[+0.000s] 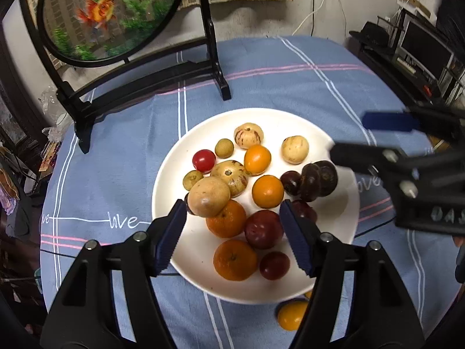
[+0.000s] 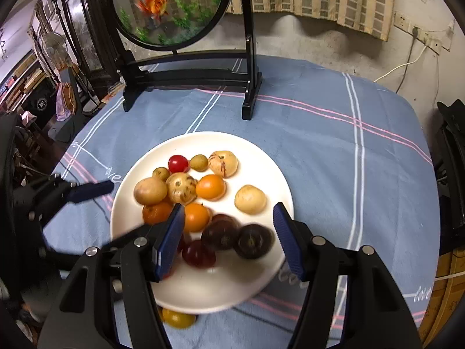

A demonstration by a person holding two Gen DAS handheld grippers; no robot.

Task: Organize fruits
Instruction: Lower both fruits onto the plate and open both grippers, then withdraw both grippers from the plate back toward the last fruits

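Note:
A white plate (image 1: 186, 264) on the blue cloth holds several fruits: oranges, tan speckled ones, small green ones, a red tomato (image 1: 204, 160) and dark plums. My left gripper (image 1: 234, 218) is open above the plate's near side, with a tan fruit (image 1: 207, 196) by its left pad, resting on an orange (image 1: 226, 219). My right gripper (image 2: 229, 224) is open over two blurred dark fruits (image 2: 221, 235), which its pads do not touch. From the left wrist it shows at the right (image 1: 354, 136). A yellow fruit (image 2: 178, 318) lies on the cloth beside the plate's near rim.
A round glass fish ornament (image 1: 110, 14) on a black stand (image 1: 223, 87) occupies the far left of the table. The blue striped cloth (image 2: 348, 174) lies bare to the right of the plate. A dark shelf with a monitor (image 1: 421, 46) stands beyond the table's right edge.

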